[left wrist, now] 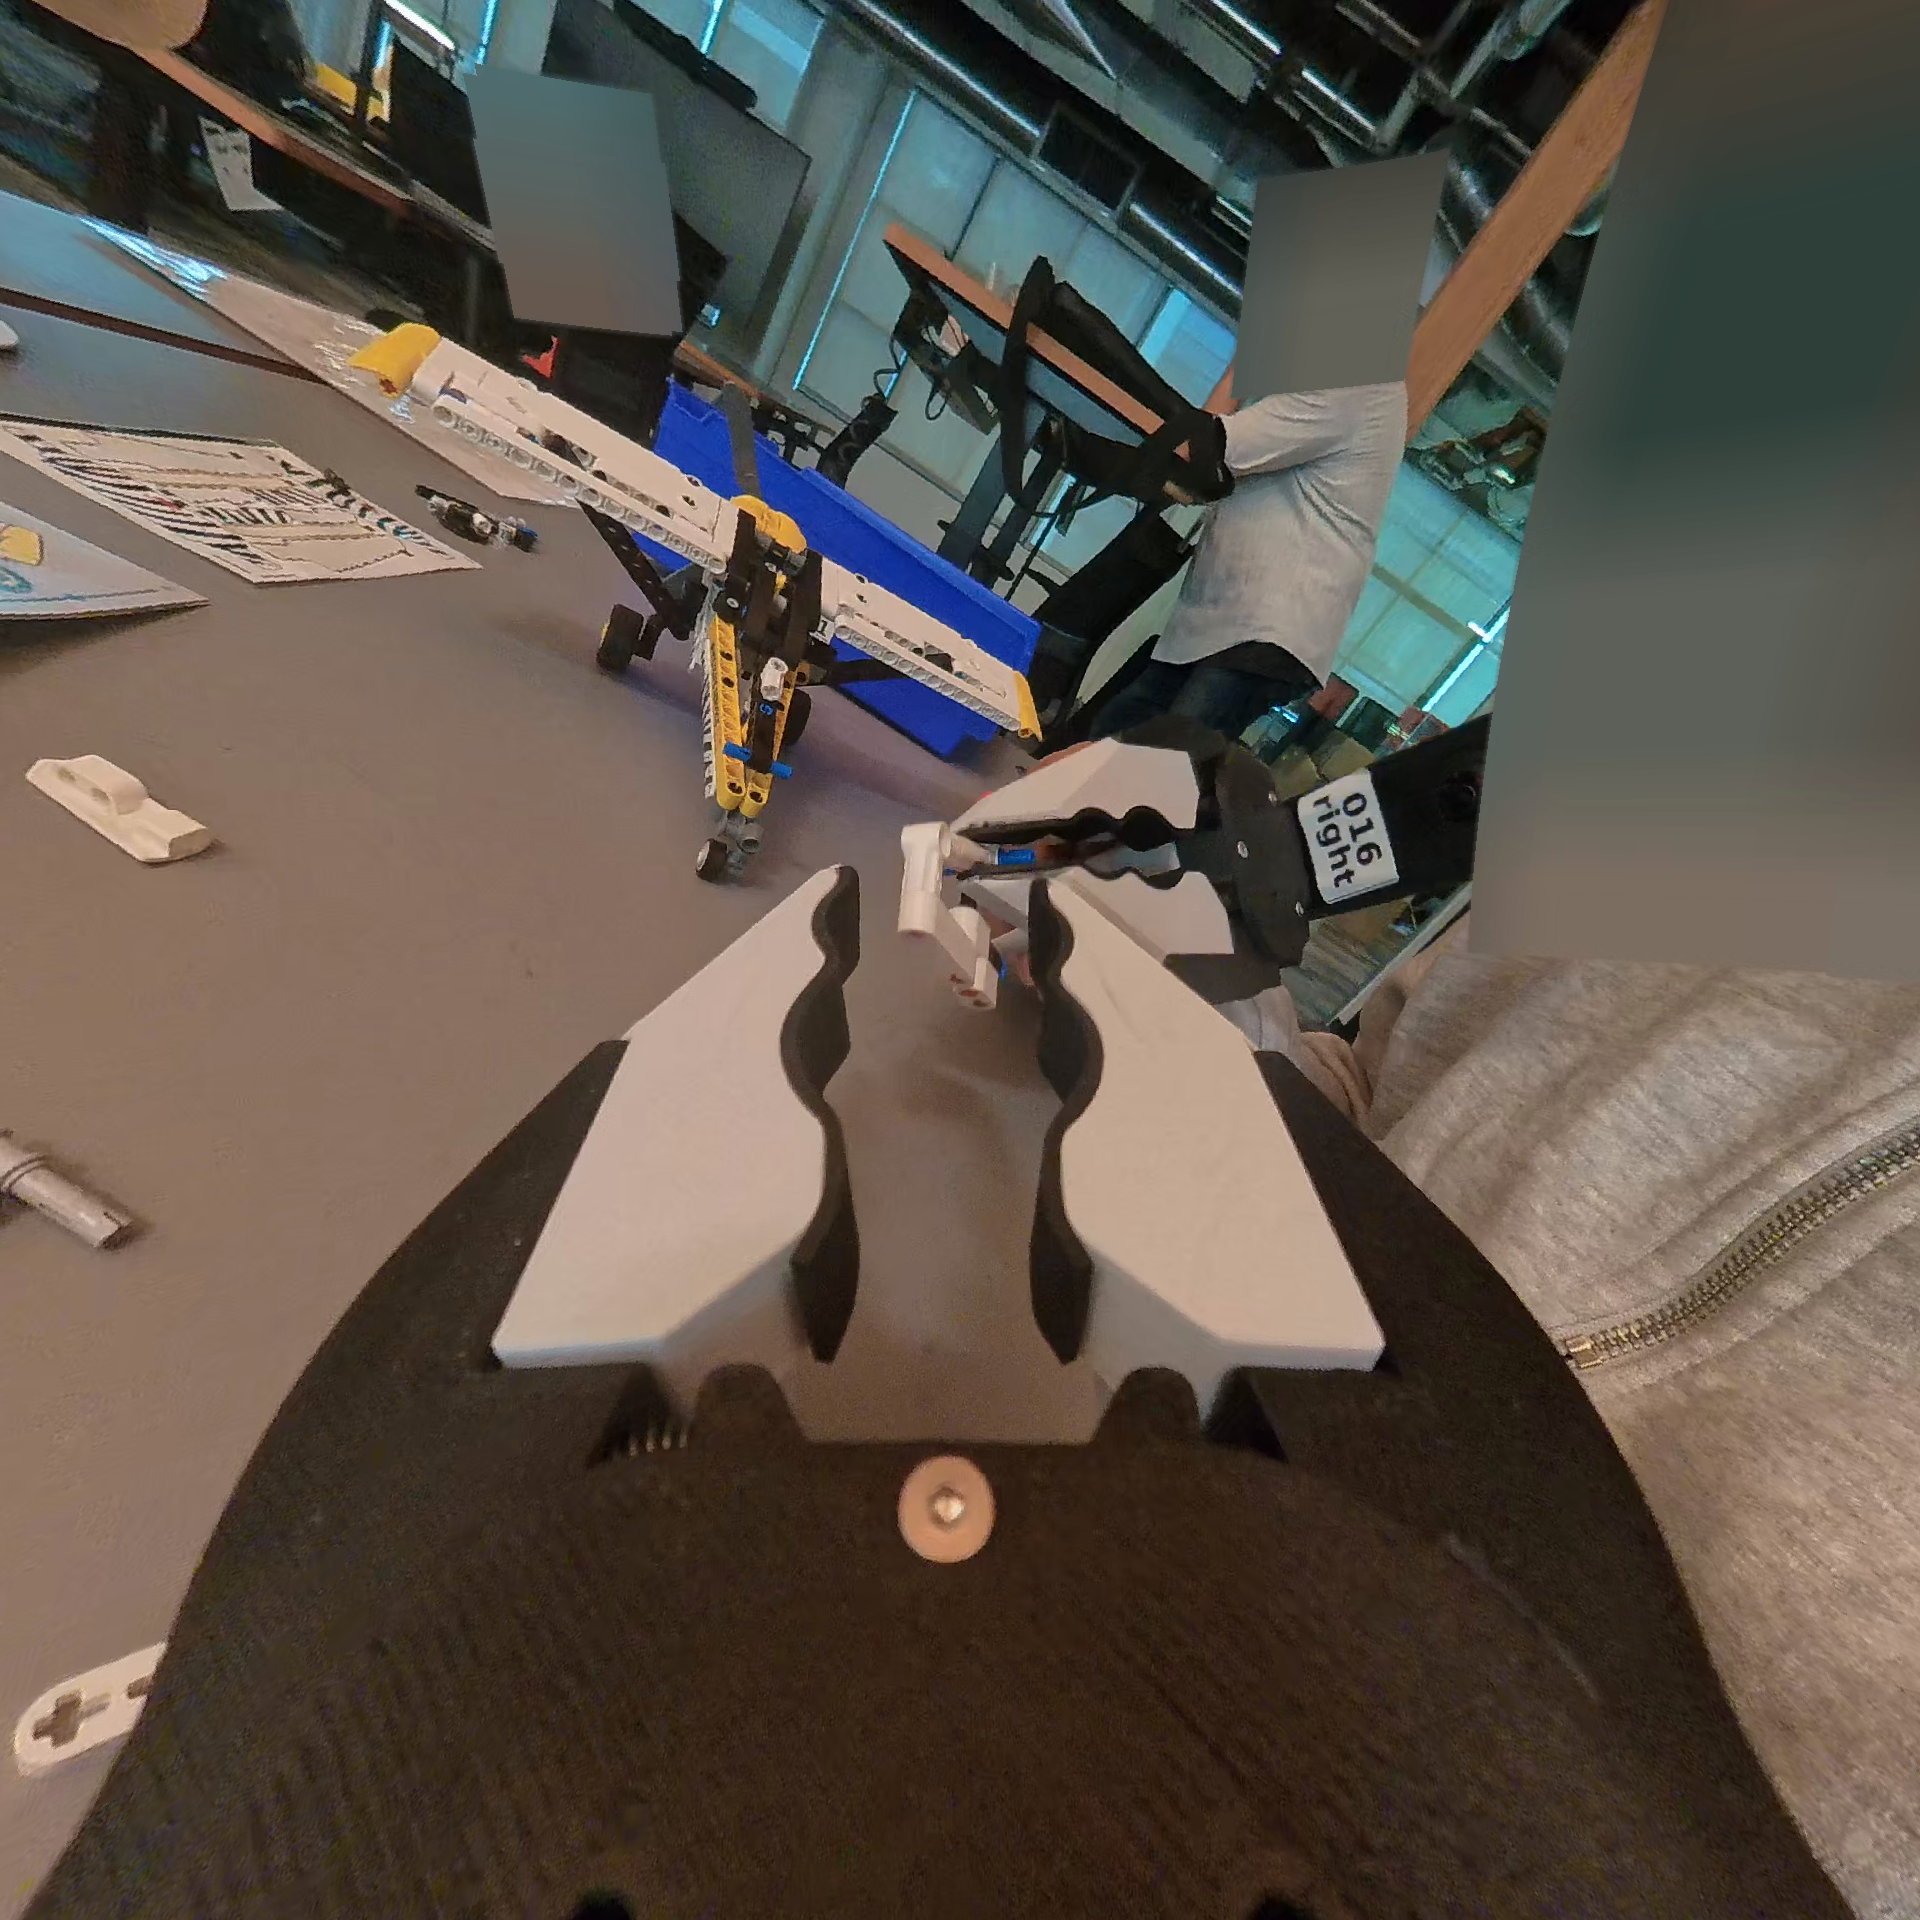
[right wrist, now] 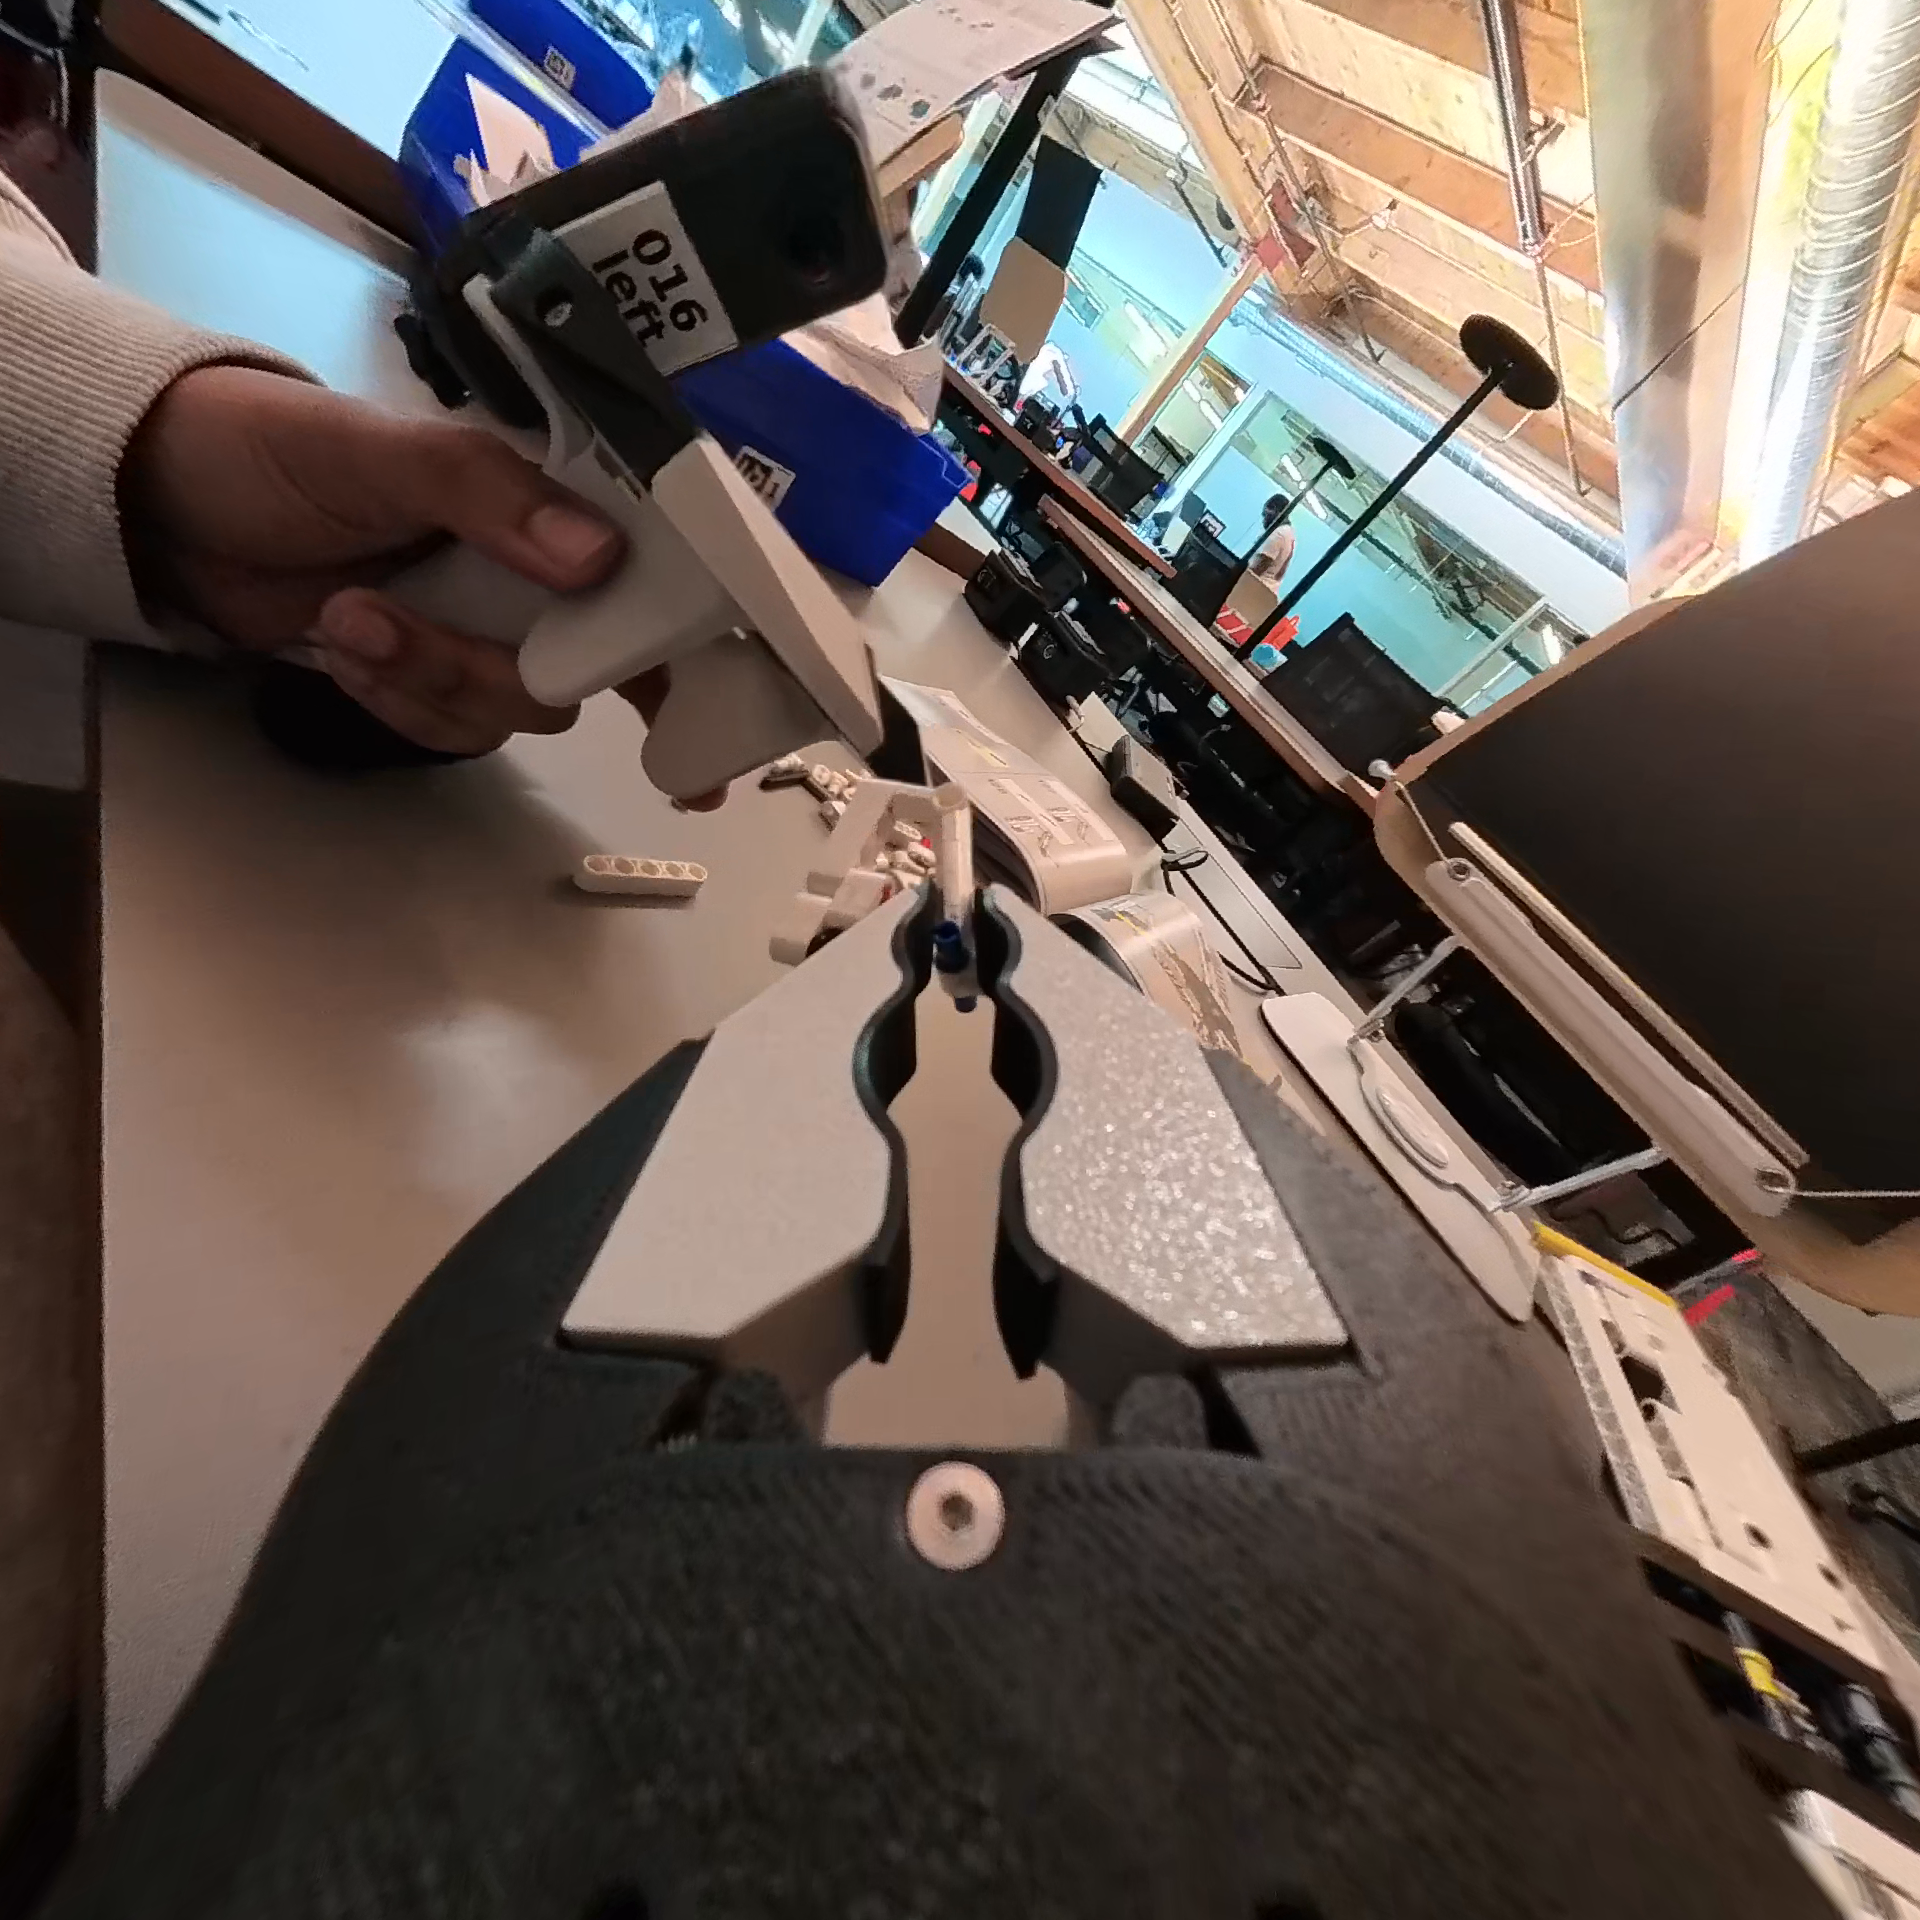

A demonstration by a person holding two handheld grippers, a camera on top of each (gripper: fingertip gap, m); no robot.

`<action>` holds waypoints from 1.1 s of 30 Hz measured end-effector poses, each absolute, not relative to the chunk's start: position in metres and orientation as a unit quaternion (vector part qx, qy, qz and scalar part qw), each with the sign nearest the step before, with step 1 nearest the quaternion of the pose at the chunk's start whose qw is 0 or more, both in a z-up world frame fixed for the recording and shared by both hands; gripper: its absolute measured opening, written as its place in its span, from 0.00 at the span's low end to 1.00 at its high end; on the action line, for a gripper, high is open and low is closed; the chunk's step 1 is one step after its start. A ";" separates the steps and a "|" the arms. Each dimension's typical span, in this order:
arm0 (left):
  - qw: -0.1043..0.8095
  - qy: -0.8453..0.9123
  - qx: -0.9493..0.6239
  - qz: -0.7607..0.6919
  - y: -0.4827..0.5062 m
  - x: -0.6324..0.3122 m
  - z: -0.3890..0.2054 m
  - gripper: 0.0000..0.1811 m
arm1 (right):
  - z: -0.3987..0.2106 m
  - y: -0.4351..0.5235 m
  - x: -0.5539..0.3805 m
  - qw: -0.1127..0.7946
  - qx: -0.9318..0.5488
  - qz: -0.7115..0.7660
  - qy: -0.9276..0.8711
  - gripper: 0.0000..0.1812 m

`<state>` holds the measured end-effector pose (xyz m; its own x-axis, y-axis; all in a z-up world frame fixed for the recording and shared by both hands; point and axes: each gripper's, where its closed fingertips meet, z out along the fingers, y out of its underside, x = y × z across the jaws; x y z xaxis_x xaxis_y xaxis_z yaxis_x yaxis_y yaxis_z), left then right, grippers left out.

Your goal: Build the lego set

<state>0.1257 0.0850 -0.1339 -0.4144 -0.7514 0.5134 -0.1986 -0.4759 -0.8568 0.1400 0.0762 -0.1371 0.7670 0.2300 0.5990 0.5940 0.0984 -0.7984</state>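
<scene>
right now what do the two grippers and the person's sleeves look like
Both grippers, left gripper and right gripper, have pale grey wedge fingers with wavy black pads on a black textured base with a central screw. Each bears a white sticker on its black camera housing. The sleeve is beige ribbed knit; a grey zipped hoodie shows.

I see the yellow-and-white lego plane [left wrist: 727, 582] standing mid-bench, the blue plastic bin [left wrist: 883, 582] behind it at the far edge, printed paper sheets [left wrist: 239, 509] to its left.
</scene>
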 end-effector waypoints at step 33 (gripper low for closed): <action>0.187 0.460 -0.510 -0.702 0.089 0.126 -0.135 0.18 | -0.126 0.083 0.197 0.700 -0.705 0.081 -0.081 0.03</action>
<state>0.1262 0.0887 -0.1350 -0.4092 -0.7313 0.5457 -0.2072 -0.5079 -0.8361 0.1967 0.0826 -0.1261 0.9738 0.2274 0.0002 0.0018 -0.0067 -1.0000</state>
